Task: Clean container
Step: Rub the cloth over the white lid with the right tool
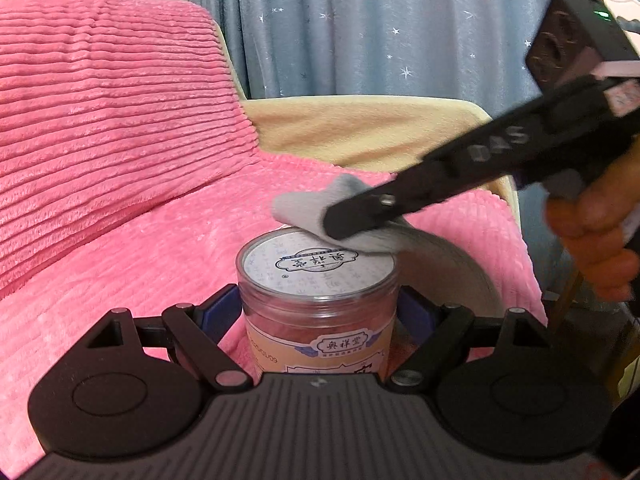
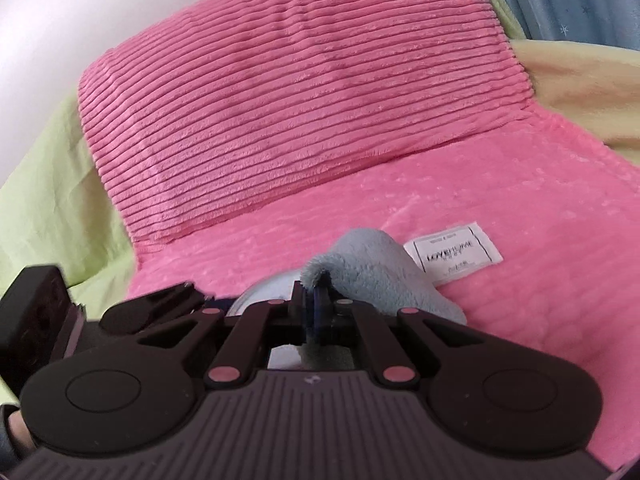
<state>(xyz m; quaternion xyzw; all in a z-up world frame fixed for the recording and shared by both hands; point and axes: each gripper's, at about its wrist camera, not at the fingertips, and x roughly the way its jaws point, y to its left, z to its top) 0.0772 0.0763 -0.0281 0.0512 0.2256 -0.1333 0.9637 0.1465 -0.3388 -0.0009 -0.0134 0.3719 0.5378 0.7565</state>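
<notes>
Low in the middle of the left wrist view, we've got the container (image 1: pixel 318 304), a clear round jar standing upright on the pink blanket (image 1: pixel 160 264), with pinkish contents showing through its wall, though we can't tell what they are. Its white lid (image 1: pixel 316 266) is on, printed with a cloud-shaped emblem of Chinese characters. Our left gripper (image 1: pixel 318 308) has its fingers (image 1: pixel 218 306) clamped on the jar from both sides, blue pads pressed to the wall.

From the right of that frame our right gripper (image 1: pixel 352 220) reaches in with "DAS" on its body, a hand (image 1: pixel 596 248) on its handle. Its fingers are pinched tight on the grey cloth (image 1: pixel 304 210), which touches the far right rim of the lid.

Over in the right wrist view, we see that cloth (image 2: pixel 372 272) bunched between fingers (image 2: pixel 298 300) nearly closed together, just a sliver of the lid showing beneath them.

The jar's side label (image 1: pixel 340 348) carries a blue banner with more Chinese characters and part of a date, "/01/09". On the blanket, right of centre, a white tag (image 2: pixel 454 254) reads something like "LOVEHOME", blurred.
</notes>
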